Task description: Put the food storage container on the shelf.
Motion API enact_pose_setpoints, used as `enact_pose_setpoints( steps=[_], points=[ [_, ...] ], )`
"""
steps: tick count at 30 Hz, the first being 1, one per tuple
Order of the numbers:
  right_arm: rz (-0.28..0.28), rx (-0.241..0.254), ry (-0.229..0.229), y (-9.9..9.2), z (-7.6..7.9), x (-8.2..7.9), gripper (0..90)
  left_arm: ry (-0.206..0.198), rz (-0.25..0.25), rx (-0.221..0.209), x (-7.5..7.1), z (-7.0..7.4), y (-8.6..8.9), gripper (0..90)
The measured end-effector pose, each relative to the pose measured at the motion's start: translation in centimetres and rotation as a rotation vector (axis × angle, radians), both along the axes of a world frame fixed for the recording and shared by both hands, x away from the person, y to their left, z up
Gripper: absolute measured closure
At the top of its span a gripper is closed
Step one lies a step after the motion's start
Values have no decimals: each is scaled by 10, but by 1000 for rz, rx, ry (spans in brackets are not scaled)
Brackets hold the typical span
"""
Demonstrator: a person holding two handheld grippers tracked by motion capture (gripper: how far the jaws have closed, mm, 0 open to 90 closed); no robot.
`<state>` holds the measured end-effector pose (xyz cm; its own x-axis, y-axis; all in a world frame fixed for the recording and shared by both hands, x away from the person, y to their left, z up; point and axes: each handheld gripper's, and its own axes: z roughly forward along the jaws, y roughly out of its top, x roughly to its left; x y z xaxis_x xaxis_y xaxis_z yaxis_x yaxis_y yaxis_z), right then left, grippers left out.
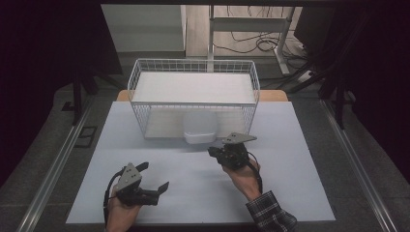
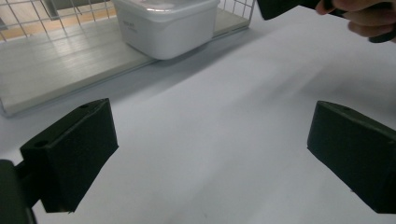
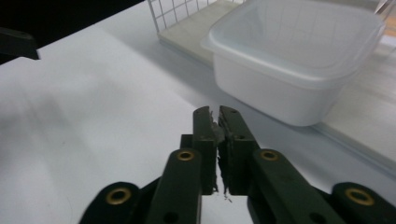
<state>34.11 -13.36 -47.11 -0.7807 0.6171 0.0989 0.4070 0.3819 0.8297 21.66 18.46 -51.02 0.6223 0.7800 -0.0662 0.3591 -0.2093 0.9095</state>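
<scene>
Pale tabletop (image 1: 203, 193) spread across most of the high view, with a white wire basket (image 1: 193, 67) standing at its far middle, long side toward the person. Inside the basket, a flat white board raised near the rim and a light wooden floor below. On that floor, at the open near side, a white plastic tub (image 1: 199, 128) with a clear lid, upright, its front edge at the lip of the basket floor, contents not discernible through the lid. Right tongs (image 1: 212, 151) just in front of the tub, pointing at it, pressed together with nothing between them, not touching the tub. Left tongs (image 1: 154, 176) well apart at the near left, low over bare tabletop, spread wide and empty.
</scene>
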Motion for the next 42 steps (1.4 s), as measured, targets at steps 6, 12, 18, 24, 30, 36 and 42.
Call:
enact_pose_setpoints(
  steps=[6, 12, 18, 24, 30, 36, 42],
  points=[
    [13, -16, 12, 15, -14, 4, 891, -2, 6, 63, -15, -4, 3, 12],
    [17, -50, 1, 30, -25, 14, 892, -5, 21, 73, -17, -8, 9, 8],
    [-33, -57, -2, 37, -32, 35, 892, -1, 26, 90, -16, -10, 8, 8],
    [-75, -72, -3, 36, -34, 55, 893, 3, 16, 93, -15, -11, 7, 8],
    [-81, -90, -15, 44, -32, 63, 893, 6, 15, 91, -15, -11, 7, 9],
    [-90, -94, -15, 50, -33, 74, 893, 7, 13, 84, -14, -11, 7, 9],
    [-98, -87, -13, 57, -31, 84, 893, 11, 10, 81, -14, -12, 7, 10]
  ],
)
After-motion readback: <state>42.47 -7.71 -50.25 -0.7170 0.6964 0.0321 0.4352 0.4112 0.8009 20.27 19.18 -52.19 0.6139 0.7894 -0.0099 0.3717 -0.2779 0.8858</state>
